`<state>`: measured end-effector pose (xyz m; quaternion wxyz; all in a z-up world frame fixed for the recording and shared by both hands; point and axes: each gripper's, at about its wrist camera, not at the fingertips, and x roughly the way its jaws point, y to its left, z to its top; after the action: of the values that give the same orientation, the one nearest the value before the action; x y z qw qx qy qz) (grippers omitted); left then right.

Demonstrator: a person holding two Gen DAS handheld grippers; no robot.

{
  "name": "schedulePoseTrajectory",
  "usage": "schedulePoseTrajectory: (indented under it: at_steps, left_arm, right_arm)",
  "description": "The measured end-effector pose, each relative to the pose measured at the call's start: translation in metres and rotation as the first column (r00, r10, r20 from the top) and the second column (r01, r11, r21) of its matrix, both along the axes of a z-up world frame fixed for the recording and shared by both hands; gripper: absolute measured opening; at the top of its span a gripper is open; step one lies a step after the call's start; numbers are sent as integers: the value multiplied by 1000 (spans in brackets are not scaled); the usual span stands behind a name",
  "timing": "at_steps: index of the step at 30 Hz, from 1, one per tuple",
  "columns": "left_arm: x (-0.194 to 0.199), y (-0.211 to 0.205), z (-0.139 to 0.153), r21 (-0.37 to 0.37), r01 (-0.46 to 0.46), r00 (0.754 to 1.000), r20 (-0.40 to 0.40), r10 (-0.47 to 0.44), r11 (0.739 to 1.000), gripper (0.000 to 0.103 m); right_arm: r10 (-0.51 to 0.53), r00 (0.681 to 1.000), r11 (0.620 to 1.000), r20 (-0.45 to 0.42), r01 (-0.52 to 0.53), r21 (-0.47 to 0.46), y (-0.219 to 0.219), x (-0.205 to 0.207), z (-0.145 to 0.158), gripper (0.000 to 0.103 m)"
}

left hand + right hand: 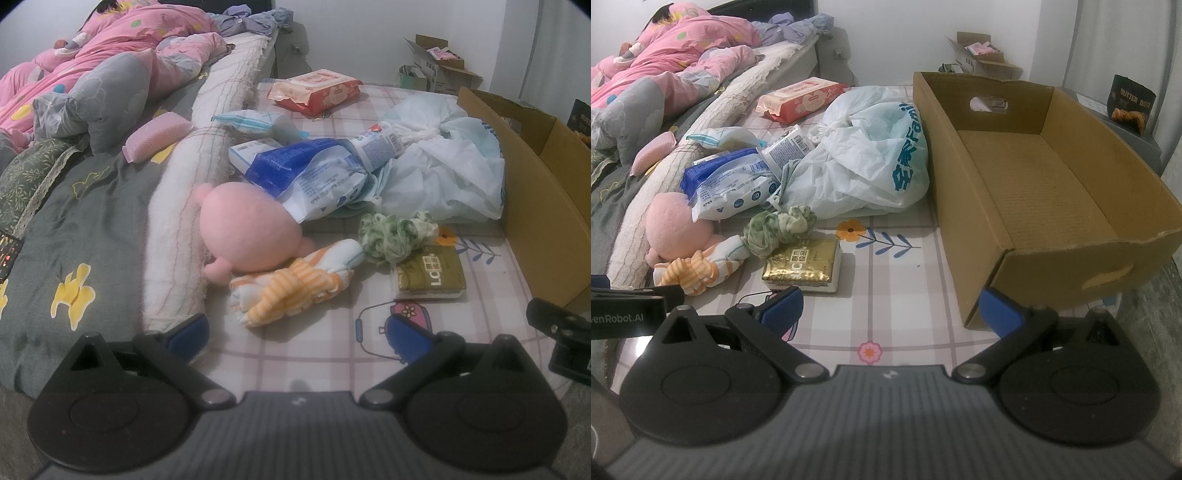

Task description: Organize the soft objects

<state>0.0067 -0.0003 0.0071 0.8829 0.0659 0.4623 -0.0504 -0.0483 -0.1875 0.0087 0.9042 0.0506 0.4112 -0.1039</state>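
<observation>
On the checked sheet lie a pink plush toy (247, 232), an orange-striped knotted cloth (295, 288), a green scrunchie (395, 232), a gold tissue pack (430, 275), blue-white wipe packs (310, 177) and a tied white plastic bag (443, 173). My left gripper (299, 339) is open and empty, just short of the striped cloth. My right gripper (892, 314) is open and empty, between the gold tissue pack (803, 266) and the empty cardboard box (1052, 192). The plush (679, 230), cloth (698, 271), scrunchie (779, 227) and bag (864, 162) show in the right wrist view.
A red wipes pack (316, 90) lies at the back. A pink sponge (157, 136) rests on the grey bedding (74, 236), beside a white rolled blanket (177, 229). A person under a pink quilt (110, 48) lies far left. Small boxes (982, 55) stand by the wall.
</observation>
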Motion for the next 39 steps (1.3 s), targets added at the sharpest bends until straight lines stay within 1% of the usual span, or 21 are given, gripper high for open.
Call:
schedulePoseTrajectory:
  at_steps: [16,20,24,34,39]
  left_arm:
    - [0,2,-2,2,-3,1000,1,3,1000,103]
    - [1,4,-2,17,-10,1000,9,10,1000,103]
    - [1,6,0,15,-16,1000,16,16,1000,103]
    - [9,23,6,7,-6,999,51,6,1000,103]
    - [18,41,10,2,-8,997,76,7,1000,103]
  right_arm:
    - [1,1000,1000,0,-1,0,0,0,0,102]
    - [2,1000,1000,4,-2,10,0,0,-1,102]
    - [9,1000,1000,7,-9,23,3,1,-2,102]
    - [17,999,999,32,-18,34,10,8,4,102]
    - [52,998,998,34,-53,27,23,23,9,102]
